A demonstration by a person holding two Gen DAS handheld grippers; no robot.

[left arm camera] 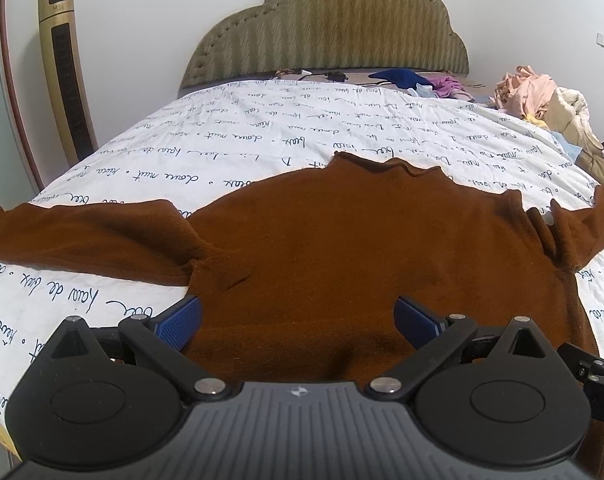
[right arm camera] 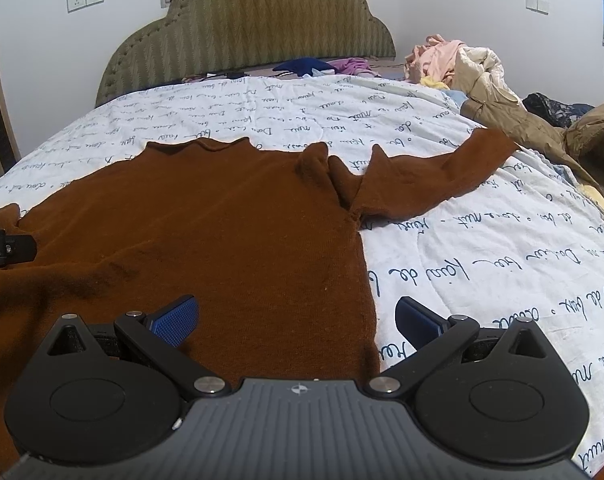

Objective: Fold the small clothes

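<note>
The brown sweater [left arm camera: 342, 240] is lying flat on the script-printed quilt [left arm camera: 229, 136], sleeves spreading sideways; the left gripper [left arm camera: 297, 322] is hovering wide over its lower body; the right gripper [right arm camera: 297, 320] is gaping, empty, straddling its right edge.

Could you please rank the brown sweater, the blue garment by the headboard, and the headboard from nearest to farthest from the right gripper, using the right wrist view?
From the right gripper:
1. Brown sweater, directly below and ahead, spread flat.
2. Blue garment, far end of the bed, centre.
3. Headboard, against the back wall.
</note>
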